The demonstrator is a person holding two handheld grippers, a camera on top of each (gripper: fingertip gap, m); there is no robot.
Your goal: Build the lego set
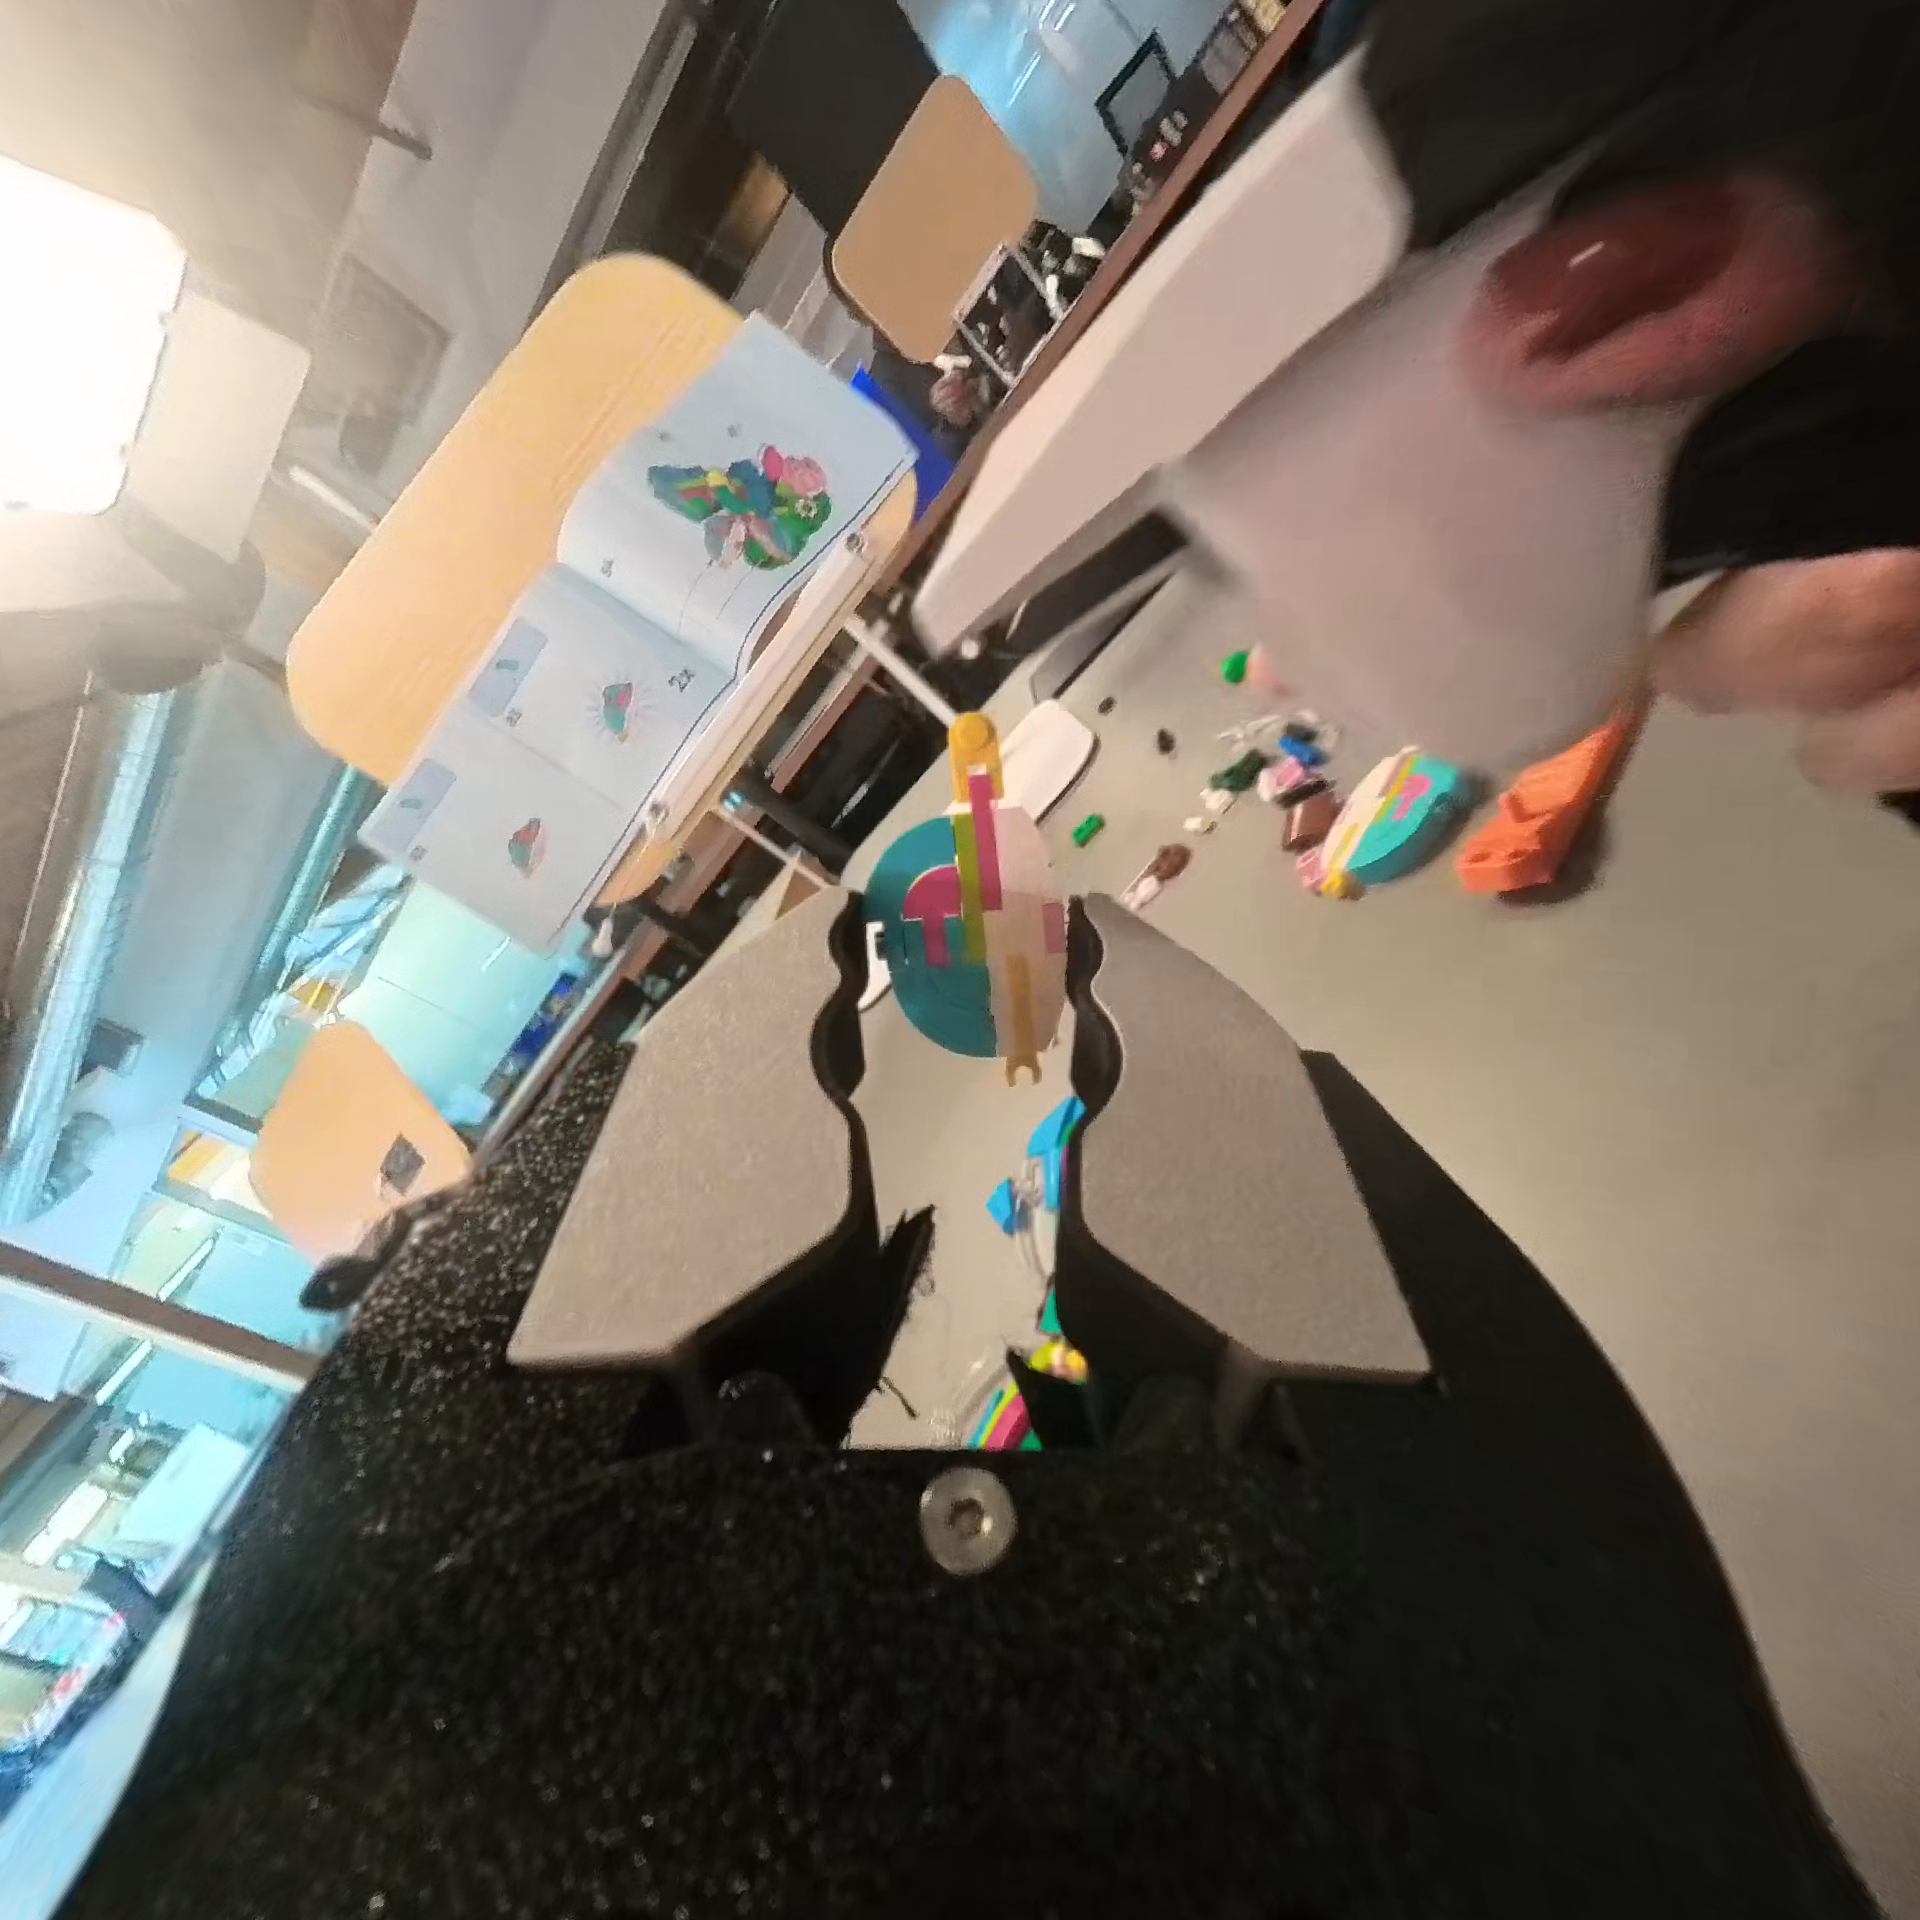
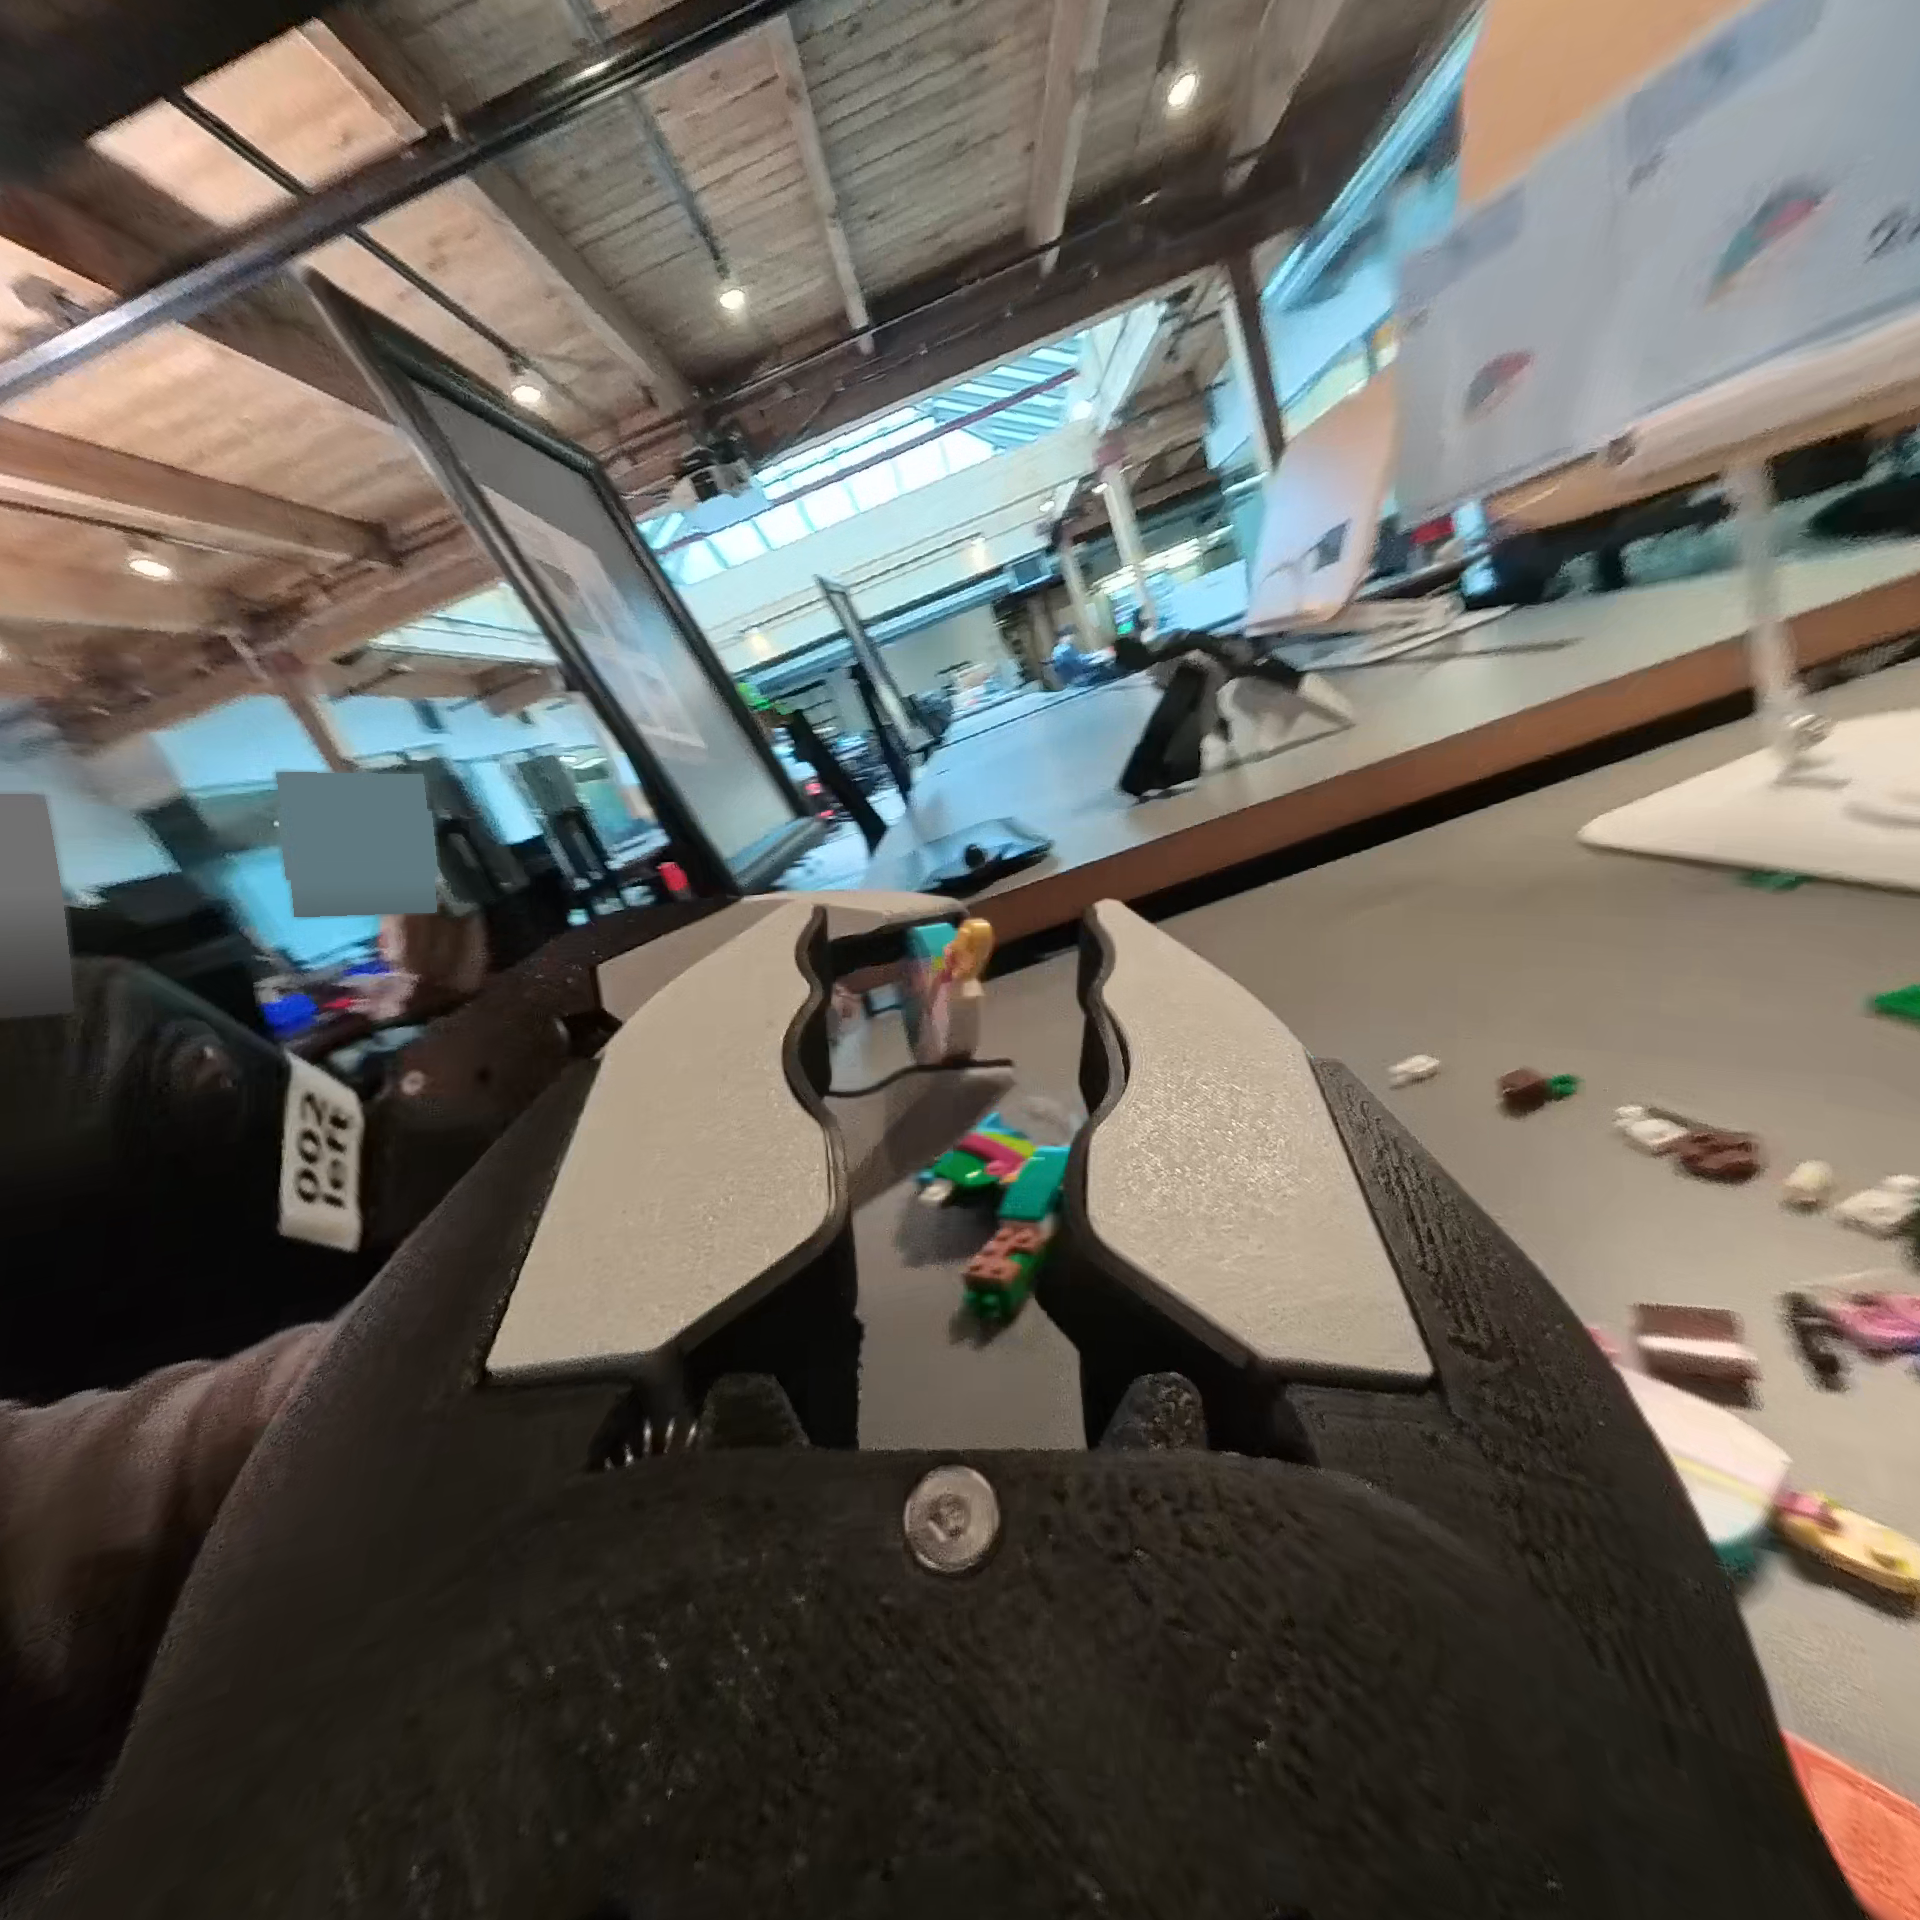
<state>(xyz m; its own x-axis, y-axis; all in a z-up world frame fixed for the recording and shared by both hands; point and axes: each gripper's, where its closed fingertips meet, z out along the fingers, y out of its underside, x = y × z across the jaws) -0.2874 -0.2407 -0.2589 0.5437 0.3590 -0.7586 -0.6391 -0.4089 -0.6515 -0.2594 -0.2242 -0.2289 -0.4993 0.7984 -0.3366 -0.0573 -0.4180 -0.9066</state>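
- Teal, white and pink plastic makes up the round lego assembly [image 1: 961,925], which our left gripper [image 1: 966,935] holds clamped at its fingertips, lifted above the grey table [image 1: 1351,1195].
- We judge it light and rigid, but only press-fitted: the yellow bar [image 1: 1023,1023] sticking out below and the yellow stud piece [image 1: 971,740] on top look likeliest to pop off under a sideways knock.
- We would keep the grip across the flat sides of the disc, never on the thin bars, and press new parts on squarely against the fingers.
- Our right gripper [image 2: 951,1023] stands open and empty, low over the table, aimed at the held assembly [image 2: 943,987] just beyond its tips.
- Loose bricks [image 2: 1714,1153] lie scattered to the right, and a green-and-teal cluster [image 2: 997,1205] lies near, between the right fingers; these are small and slippery, so we would pinch them by their side walls.
- Propped at the far left, the instruction booklet [image 1: 644,665] lies open.
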